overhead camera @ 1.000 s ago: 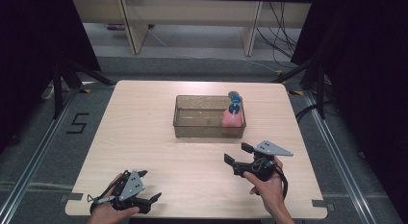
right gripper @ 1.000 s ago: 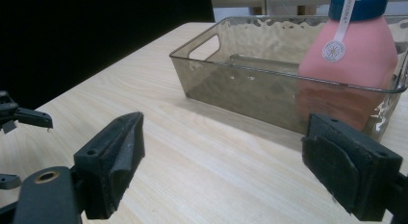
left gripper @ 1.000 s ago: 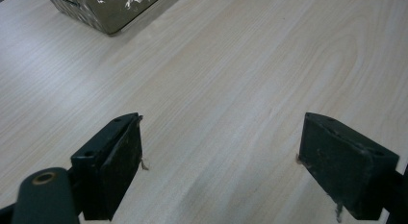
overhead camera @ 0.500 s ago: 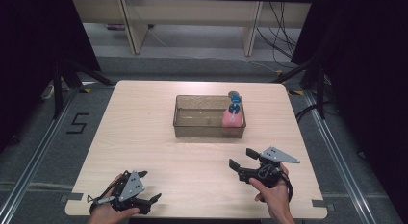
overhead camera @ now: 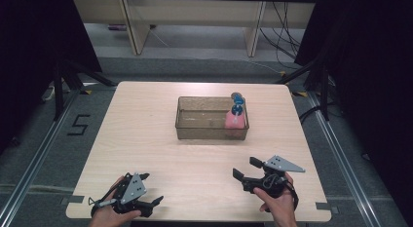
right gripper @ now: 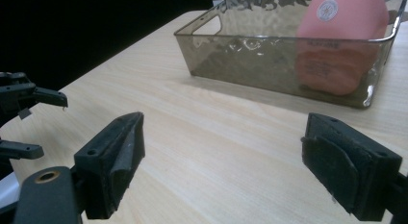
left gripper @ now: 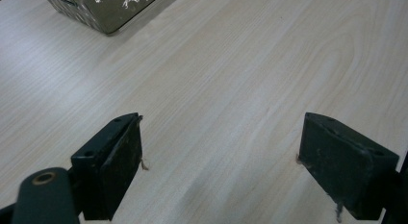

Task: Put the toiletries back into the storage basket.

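Note:
A smoky clear plastic bin [overhead camera: 195,131] stands at the middle of the wooden table [overhead camera: 146,139]. A pink bottle [overhead camera: 235,120] with a blue cap stands upright at the bin's right end. In the right gripper view the bin [right gripper: 250,65] and the pink bottle [right gripper: 341,36] lie ahead to the right. My right gripper [overhead camera: 245,167] is open near the front right edge, jaws pointing left, with bare table between them [right gripper: 221,152]. My left gripper [overhead camera: 152,189] is open at the front left corner, above bare wood [left gripper: 221,152]. Neither holds anything.
A corner of the bin [left gripper: 106,12] shows at the top left of the left gripper view. The left gripper [right gripper: 21,104] appears at the left edge of the right gripper view. Dark floor, cables and shelf legs surround the table.
My right gripper has drawn back from the bin toward the table's front edge, still open. The left gripper has hardly moved.

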### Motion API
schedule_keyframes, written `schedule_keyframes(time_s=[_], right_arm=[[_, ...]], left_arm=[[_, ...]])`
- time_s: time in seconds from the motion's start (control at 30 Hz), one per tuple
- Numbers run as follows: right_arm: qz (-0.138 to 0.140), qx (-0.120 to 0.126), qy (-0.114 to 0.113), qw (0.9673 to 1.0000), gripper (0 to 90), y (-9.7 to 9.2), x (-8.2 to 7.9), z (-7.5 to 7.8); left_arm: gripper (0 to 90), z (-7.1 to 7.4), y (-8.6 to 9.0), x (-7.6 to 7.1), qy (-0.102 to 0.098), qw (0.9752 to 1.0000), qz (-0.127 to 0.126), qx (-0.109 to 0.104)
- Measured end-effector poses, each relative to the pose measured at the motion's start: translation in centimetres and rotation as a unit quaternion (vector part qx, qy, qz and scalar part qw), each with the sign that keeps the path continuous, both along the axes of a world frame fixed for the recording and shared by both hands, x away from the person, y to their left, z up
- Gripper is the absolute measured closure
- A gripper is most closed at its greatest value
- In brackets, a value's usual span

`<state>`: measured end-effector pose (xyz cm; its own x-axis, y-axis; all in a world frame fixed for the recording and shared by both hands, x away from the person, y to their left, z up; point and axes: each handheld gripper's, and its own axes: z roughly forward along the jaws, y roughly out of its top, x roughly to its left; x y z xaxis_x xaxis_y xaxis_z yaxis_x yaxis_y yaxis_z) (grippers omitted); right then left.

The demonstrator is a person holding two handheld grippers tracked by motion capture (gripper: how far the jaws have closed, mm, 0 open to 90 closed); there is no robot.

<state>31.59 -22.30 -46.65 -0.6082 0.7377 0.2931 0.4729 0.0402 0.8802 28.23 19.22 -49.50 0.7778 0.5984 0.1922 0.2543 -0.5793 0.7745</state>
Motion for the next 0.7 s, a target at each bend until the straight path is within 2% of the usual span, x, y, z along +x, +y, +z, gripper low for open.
schedule_keyframes(time_s=[0.1,0.13,0.2,0.27,0.3,0.33,0.37,0.4,0.43,0.47,0.5,0.53,0.6,0.67,0.7], right_arm=[[0.001,-0.014,-0.004,0.9999,16.0,0.0,-0.1,-0.1],[0.004,-0.016,-0.007,0.9998,16.0,0.0,-0.2,-0.2],[0.009,-0.008,-0.003,0.9999,16.0,0.0,-0.3,-0.3],[0.006,-0.017,0.004,0.9998,16.0,0.0,-0.6,-0.3],[0.01,-0.012,0.005,0.9999,15.9,0.0,-0.6,-0.3],[0.008,-0.007,0.005,0.9999,15.9,0.0,-0.7,-0.4],[0.01,-0.015,-0.002,0.9998,15.9,-0.1,-0.7,-0.4],[0.01,-0.016,0.003,0.9998,15.9,-0.1,-0.9,-0.3],[0.007,-0.002,0.015,0.9999,15.8,0.1,-1.1,-0.4],[0.009,-0.018,-0.003,0.9998,15.8,-0.1,-0.9,-0.5],[0.007,-0.015,0.001,0.9999,15.8,0.0,-1.0,-0.6],[0.01,-0.006,0.015,0.9998,15.7,0.0,-1.2,-0.5],[0.011,-0.018,0.002,0.9998,15.7,-0.1,-1.2,-0.6],[0.005,-0.018,0.01,0.9998,15.6,0.0,-1.5,-0.6],[0.013,-0.025,0.002,0.9996,15.6,-0.2,-1.4,-0.7]], left_arm=[[14.8,0.0,0.0,0.0,-0.001,1.0,0.0,0.0],[14.8,-0.1,-0.1,0.0,0.0,1.0,0.003,-0.009],[14.8,-0.1,-0.1,0.0,0.0,0.9999,0.004,-0.011],[14.8,-0.1,-0.1,0.0,0.0,0.9999,0.004,-0.01],[14.8,-0.1,-0.1,0.0,0.0,0.9999,0.004,-0.011],[14.8,0.0,0.0,0.0,-0.002,1.0,0.001,0.003],[14.8,0.1,0.1,0.0,0.001,1.0,-0.002,0.002],[14.8,0.1,0.0,0.0,0.001,1.0,0.001,0.0],[14.8,0.0,0.0,0.0,0.0,1.0,0.001,-0.004],[14.8,0.0,0.0,0.0,-0.003,1.0,0.003,-0.005],[14.8,0.0,0.0,0.0,-0.003,1.0,0.001,-0.001],[14.8,0.0,0.0,0.0,0.0,1.0,0.001,-0.001],[14.8,0.0,0.0,0.0,-0.002,1.0,0.002,-0.005],[14.8,0.0,0.0,0.0,0.001,1.0,-0.001,-0.003],[14.8,0.0,0.0,0.0,-0.002,1.0,0.001,-0.002]])
